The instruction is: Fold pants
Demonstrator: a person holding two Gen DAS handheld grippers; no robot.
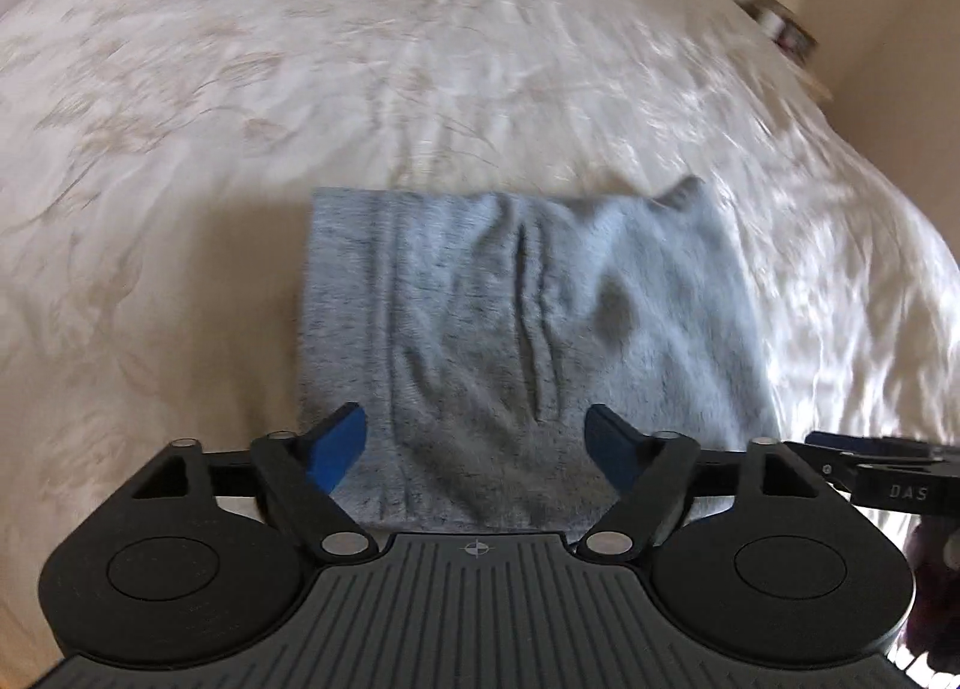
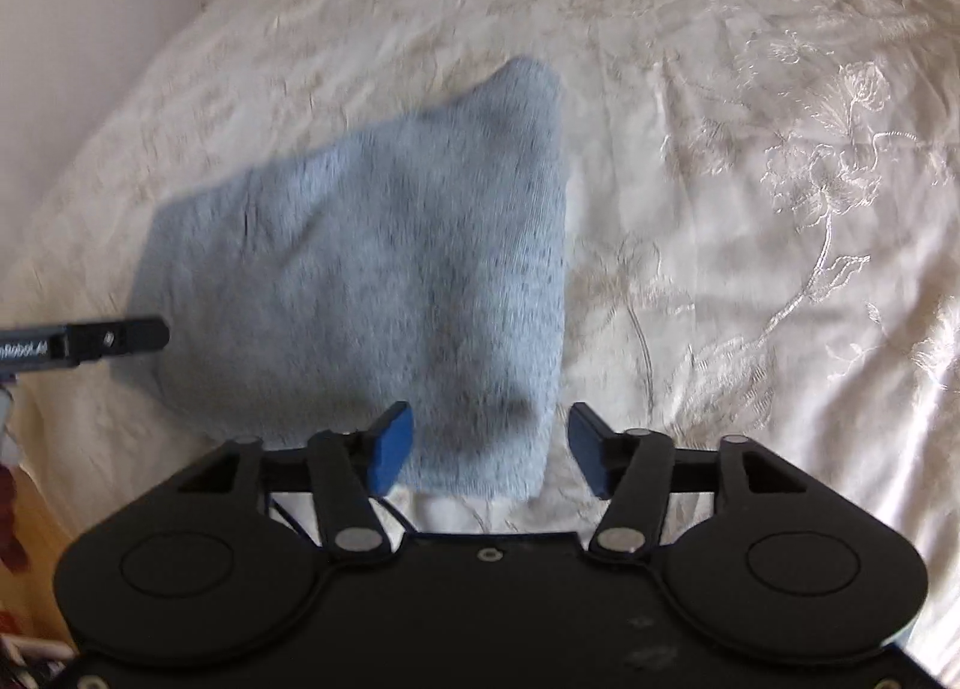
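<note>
Grey heathered pants (image 1: 516,341) lie folded into a compact, wrinkled rectangle on a cream embroidered bedspread (image 1: 300,89). My left gripper (image 1: 477,446) hangs over the near edge of the fold, its blue pads wide apart and touching nothing. In the right wrist view the same pants (image 2: 372,269) appear as a slanted grey block with one far corner raised. My right gripper (image 2: 489,449) stands open above the fold's near right corner, with no cloth pinched. Each gripper's black finger shows at the edge of the other's view: the right gripper (image 1: 864,458), the left gripper (image 2: 108,338).
The bedspread (image 2: 750,209) stretches wide on every side of the pants. Some clutter (image 1: 786,29) sits by the wall beyond the far right corner of the bed. A strip of wooden floor (image 2: 36,539) shows at the lower left of the right wrist view.
</note>
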